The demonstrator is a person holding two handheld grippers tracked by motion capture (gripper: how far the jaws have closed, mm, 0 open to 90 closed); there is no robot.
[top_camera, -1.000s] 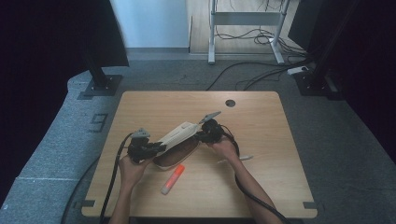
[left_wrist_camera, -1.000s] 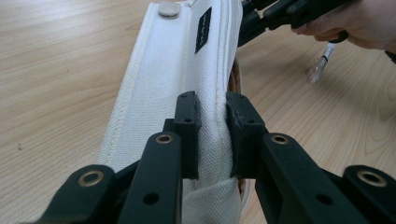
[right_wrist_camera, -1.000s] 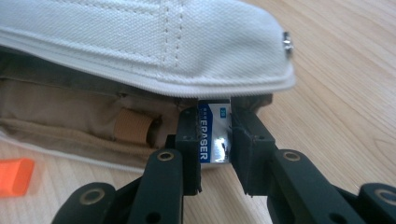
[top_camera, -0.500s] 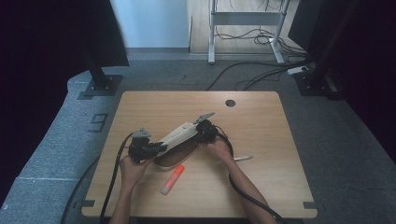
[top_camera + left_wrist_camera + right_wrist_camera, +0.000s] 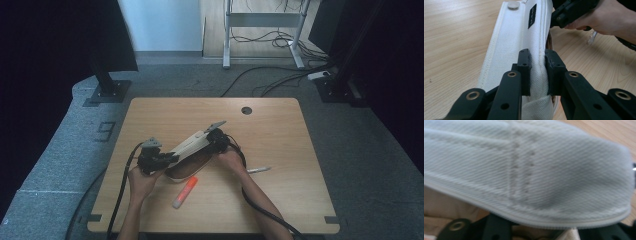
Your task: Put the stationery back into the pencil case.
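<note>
Right hand-held gripper jaws hidden behind blurred white pouch.

High view: overhead, facing forward-down on table. Gripper views: close, along jaws, right nearest. Shared: white pouch

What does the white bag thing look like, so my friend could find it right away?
Look at the middle of the wooden table. Between the left claw and the right claw lies a long white cloth pouch, open along one edge with a brown inside. The orange marker and the pen beside it are far thinner.
</note>
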